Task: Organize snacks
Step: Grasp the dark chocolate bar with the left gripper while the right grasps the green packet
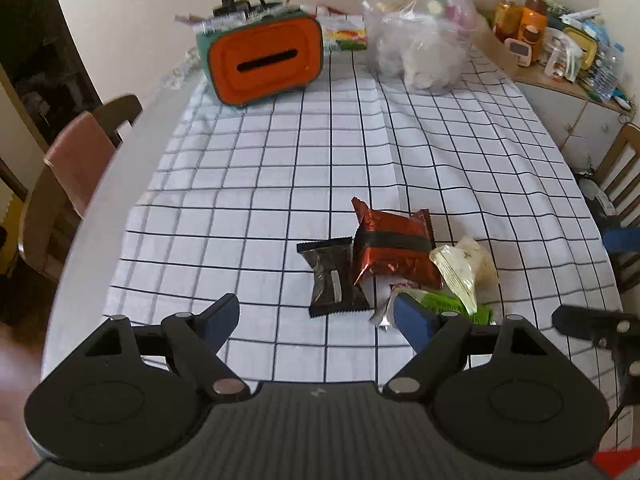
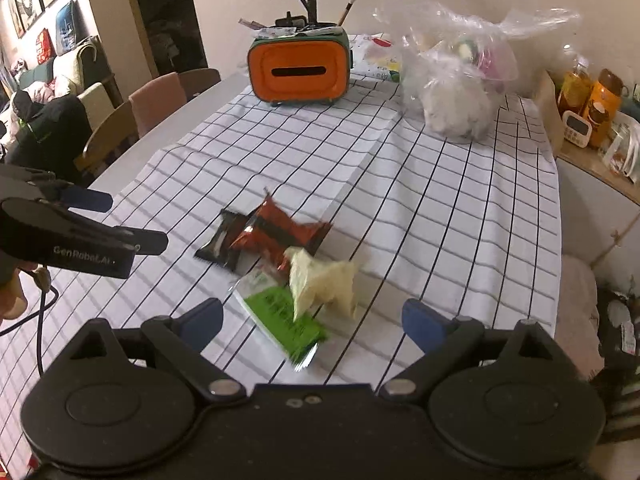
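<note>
While both grippers tilt down over the checked tablecloth (image 1: 280,184), the left gripper (image 1: 316,316) stands released, nothing between its jaws, with the black packet (image 1: 334,278) just ahead, long axis running away from it. The right gripper (image 2: 312,320), also released and empty, frames the green packet (image 2: 286,320); red packet (image 2: 276,232) and pale bag (image 2: 320,284) lie beyond, touching.
</note>
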